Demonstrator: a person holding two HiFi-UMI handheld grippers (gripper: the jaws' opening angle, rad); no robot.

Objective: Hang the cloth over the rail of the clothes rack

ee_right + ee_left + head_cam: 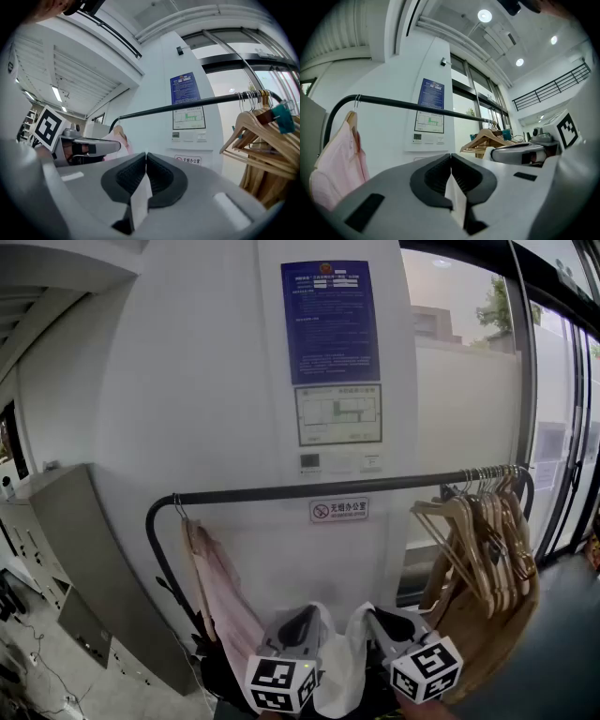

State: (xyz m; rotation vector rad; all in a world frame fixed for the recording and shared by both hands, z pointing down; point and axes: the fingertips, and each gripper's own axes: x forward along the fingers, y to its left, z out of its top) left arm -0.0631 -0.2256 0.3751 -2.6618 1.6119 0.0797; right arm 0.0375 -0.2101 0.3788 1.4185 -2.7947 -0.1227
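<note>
Clenched on white cloth [339, 671] below rail [309, 489]: left hand-held gripper [451, 159], right hand-held gripper [146, 157]; pink garment [220, 601] hanging left, wooden hangers [487, 540] bunched right.

Black metal clothes-rack rail [319, 489], curved down at both ends. Hung at its left end: pale pink garment [217, 601]. Bunched at right end: light wooden hangers [487, 540].

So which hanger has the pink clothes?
The lone hanger at the left of the rail holds the pink garment; the wooden hangers bunched at the right show no pink.
</note>
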